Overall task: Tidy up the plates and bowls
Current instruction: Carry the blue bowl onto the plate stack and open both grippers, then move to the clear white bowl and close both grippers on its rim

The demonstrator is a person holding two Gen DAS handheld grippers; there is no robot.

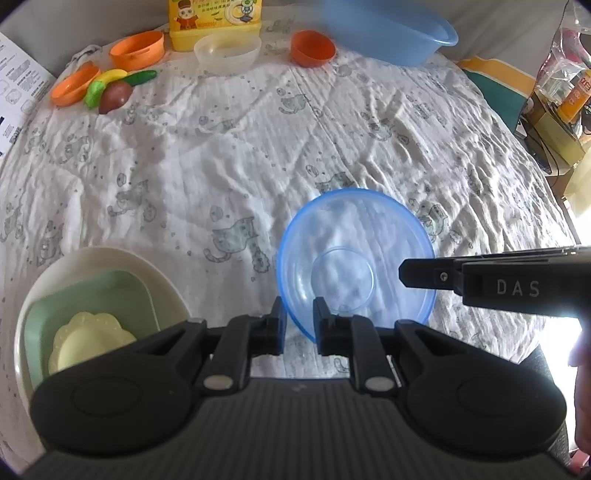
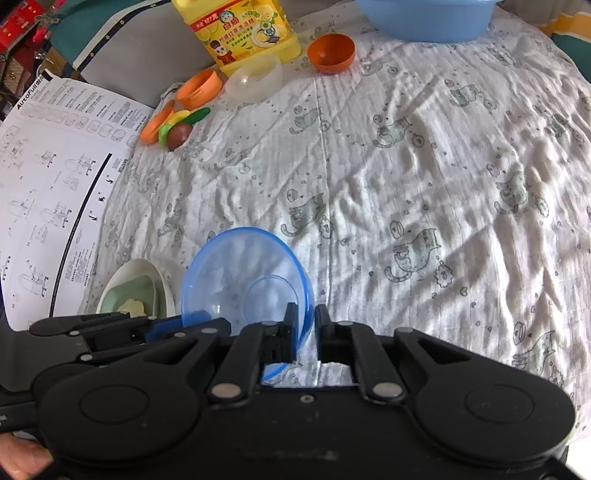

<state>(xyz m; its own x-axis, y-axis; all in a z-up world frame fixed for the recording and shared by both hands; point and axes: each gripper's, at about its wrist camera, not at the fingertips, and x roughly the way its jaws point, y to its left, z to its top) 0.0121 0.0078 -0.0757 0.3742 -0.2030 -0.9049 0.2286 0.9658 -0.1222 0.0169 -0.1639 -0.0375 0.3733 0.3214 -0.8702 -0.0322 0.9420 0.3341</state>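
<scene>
A clear blue bowl (image 1: 354, 258) sits near the front of the cloth-covered table; it also shows in the right wrist view (image 2: 243, 280). My left gripper (image 1: 299, 317) is shut on its near-left rim. My right gripper (image 2: 306, 321) is shut on its right rim; its fingers (image 1: 428, 275) reach in from the right in the left wrist view. To the left a cream plate (image 1: 99, 262) holds a green square plate (image 1: 99, 295) and a small pale yellow flower-shaped dish (image 1: 88, 339). The stack also shows in the right wrist view (image 2: 136, 291).
At the back stand a clear bowl (image 1: 227, 51), an orange bowl (image 1: 313, 48), two orange dishes (image 1: 137, 48), toy fruit (image 1: 114, 92), a yellow detergent bottle (image 1: 214, 22) and a blue basin (image 1: 388, 29). A printed instruction sheet (image 2: 55, 177) lies at the left edge.
</scene>
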